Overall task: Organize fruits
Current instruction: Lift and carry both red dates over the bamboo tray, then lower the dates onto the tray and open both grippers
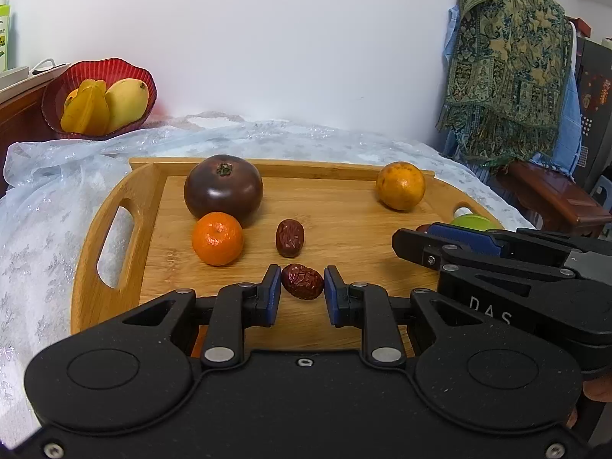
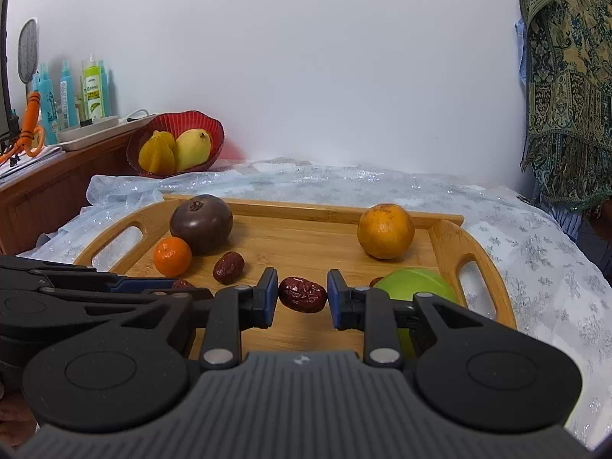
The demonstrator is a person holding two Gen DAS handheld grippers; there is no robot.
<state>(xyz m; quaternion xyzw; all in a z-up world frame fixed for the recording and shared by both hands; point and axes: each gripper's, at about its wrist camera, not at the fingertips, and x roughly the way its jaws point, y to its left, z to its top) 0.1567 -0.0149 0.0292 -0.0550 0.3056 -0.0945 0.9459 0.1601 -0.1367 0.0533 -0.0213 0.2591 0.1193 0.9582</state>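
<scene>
My left gripper (image 1: 303, 285) was clamped on a wrinkled red date (image 1: 302, 281), its blue pads pressed against either end of the fruit just above the wooden tray (image 1: 344, 206). My right gripper (image 2: 302, 293) likewise pinched a second date (image 2: 302, 294) between its pads, low over the tray's near side. The two tools sat side by side, the right one reaching in across the tray's right part in my left view. A third date (image 1: 289, 238) lay loose on the tray just beyond my left grip, beside a small tangerine (image 1: 217, 238) that touched a big dark purple fruit (image 1: 223, 190). An orange (image 2: 385, 231) stood near the far right corner, and a green fruit (image 2: 417, 287) lay just right of my right gripper. Well beyond the tray, a red bowl (image 2: 206, 124) held a mango (image 2: 193, 149) and a starfruit (image 2: 157, 152).
</scene>
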